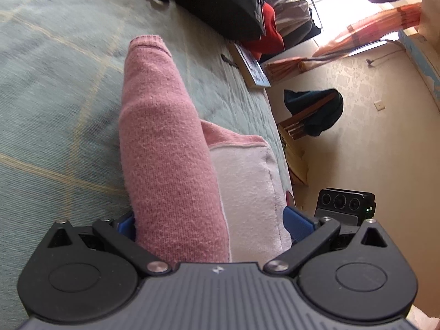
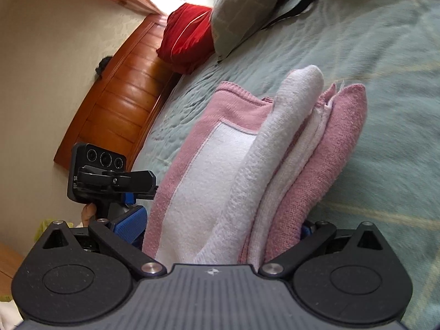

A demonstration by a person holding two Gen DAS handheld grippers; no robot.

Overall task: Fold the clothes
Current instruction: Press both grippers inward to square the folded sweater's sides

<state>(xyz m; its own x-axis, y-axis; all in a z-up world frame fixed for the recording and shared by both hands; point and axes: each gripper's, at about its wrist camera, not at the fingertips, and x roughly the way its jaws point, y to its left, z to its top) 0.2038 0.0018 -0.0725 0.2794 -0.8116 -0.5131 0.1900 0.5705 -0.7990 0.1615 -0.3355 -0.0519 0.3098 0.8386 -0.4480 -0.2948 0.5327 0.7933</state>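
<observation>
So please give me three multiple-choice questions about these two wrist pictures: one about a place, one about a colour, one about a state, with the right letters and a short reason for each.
1. Where does the pink folded cloth lie?
A. on the green bedspread
B. on a wooden floor
C. in a basket

2. What colour is the cushion beside the grey pillow?
A. blue
B. red
C. yellow

3. How is the left gripper?
A. open and away from the cloth
B. out of view
C. its fingers on either side of the cloth

Answers: 1 A, the bedspread surrounds the cloth; 2 B, it is plainly red; 3 C, a blue pad shows on each side of the fabric.
</observation>
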